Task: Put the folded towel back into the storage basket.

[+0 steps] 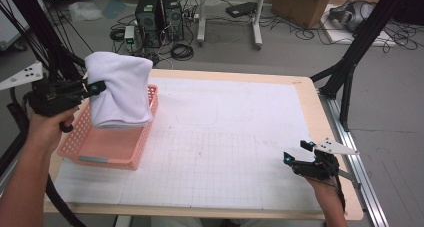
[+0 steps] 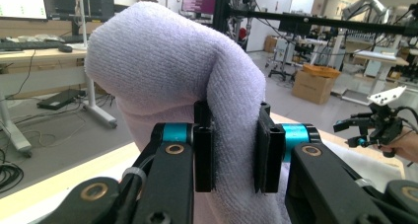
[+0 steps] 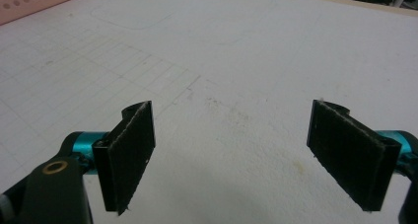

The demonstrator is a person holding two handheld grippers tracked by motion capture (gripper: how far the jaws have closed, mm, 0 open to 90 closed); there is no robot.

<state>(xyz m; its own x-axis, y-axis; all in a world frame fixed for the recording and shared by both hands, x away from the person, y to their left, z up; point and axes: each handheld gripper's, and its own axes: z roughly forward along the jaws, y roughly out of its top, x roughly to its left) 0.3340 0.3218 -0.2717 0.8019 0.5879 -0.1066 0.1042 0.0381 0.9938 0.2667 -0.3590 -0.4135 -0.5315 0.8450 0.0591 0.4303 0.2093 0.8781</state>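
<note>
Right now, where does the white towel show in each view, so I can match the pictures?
High view: the white towel hangs upper left, clamped in the left tool, above the pink basket.
Left gripper view: towel at centre, pinched between the jaws.
Right gripper view: not in it; the basket's corner sits top left.
Shared landmark: the gridded white mat.

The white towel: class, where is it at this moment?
In the high view the white towel hangs at the table's far left, clamped in the left claw above the pink basket.
</note>
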